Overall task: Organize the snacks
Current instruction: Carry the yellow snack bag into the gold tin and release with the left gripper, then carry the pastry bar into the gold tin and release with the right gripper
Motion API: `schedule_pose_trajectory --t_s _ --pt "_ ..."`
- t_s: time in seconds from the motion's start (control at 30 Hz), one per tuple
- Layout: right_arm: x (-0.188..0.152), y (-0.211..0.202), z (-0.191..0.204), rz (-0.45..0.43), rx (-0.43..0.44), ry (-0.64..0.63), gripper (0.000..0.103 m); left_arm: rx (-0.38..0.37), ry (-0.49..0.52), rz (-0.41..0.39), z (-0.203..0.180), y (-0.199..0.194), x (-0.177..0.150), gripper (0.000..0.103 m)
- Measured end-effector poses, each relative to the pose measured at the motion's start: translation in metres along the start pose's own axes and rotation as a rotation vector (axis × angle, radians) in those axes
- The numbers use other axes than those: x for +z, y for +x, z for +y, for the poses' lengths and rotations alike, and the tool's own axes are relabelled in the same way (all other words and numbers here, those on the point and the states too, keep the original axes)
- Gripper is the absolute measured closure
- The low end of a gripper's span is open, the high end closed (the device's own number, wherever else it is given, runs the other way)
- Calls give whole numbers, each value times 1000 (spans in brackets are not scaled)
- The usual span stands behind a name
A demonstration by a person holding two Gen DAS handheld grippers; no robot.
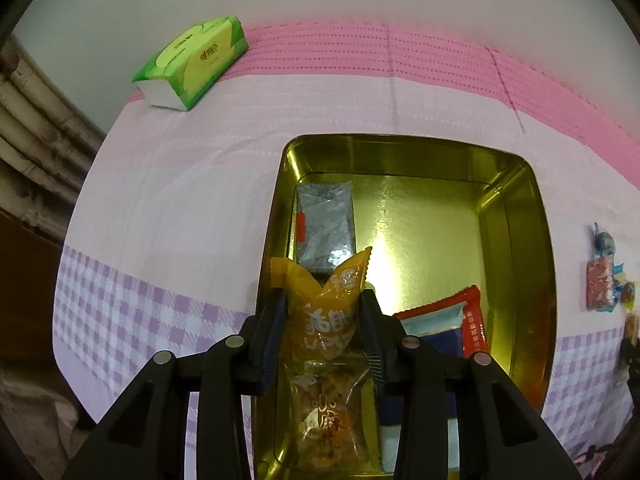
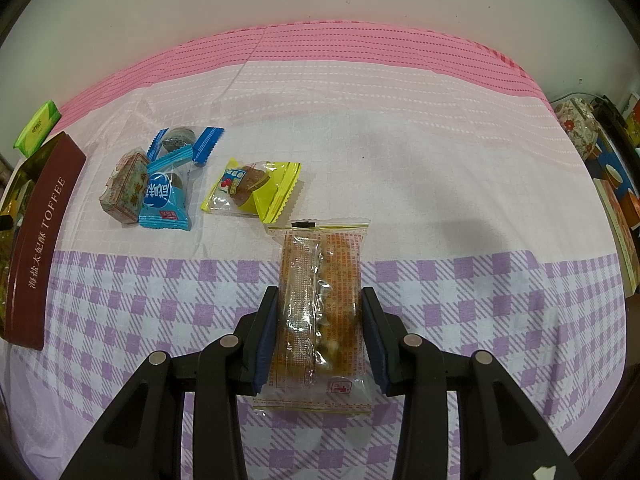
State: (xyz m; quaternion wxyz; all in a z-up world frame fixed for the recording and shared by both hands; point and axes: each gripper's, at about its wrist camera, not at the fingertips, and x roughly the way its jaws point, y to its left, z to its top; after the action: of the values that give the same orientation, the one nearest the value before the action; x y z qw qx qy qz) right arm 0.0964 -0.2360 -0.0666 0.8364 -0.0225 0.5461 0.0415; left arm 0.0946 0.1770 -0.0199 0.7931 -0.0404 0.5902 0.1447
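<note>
My left gripper (image 1: pixel 323 304) is shut on an orange snack packet (image 1: pixel 326 320) and holds it over the near left part of a gold tin box (image 1: pixel 516 216). In the tin lie a grey packet (image 1: pixel 326 220) and a red-edged packet (image 1: pixel 452 320). My right gripper (image 2: pixel 320 300) is shut on a clear orange-printed cake packet (image 2: pixel 320 304) just above the checked cloth. Loose snacks lie beyond it: a yellow packet (image 2: pixel 256 190), a blue packet (image 2: pixel 164 204), a brown-patterned one (image 2: pixel 124 184), and a blue-ended sweet (image 2: pixel 180 140).
A green tissue pack (image 1: pixel 196 60) lies at the table's far left. The tin's brown TOFFEE side (image 2: pixel 40 240) is at the left of the right wrist view. More snacks (image 1: pixel 600 284) lie right of the tin. Clutter (image 2: pixel 580 128) stands past the right edge.
</note>
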Motion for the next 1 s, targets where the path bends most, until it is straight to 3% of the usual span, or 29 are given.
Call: schedule_pose_trajectory --t_s 0.23,0.53,1.0 --pt "0 0 0 1 1 2 65 -19 -32 -37 6 -14 -9 64" --pt "0 0 0 -1 3 -1 65 -12 -75 -176 21 -49 -31 56" --pt "7 5 0 54 13 1 64 61 -66 -254 35 -62 -60 53"
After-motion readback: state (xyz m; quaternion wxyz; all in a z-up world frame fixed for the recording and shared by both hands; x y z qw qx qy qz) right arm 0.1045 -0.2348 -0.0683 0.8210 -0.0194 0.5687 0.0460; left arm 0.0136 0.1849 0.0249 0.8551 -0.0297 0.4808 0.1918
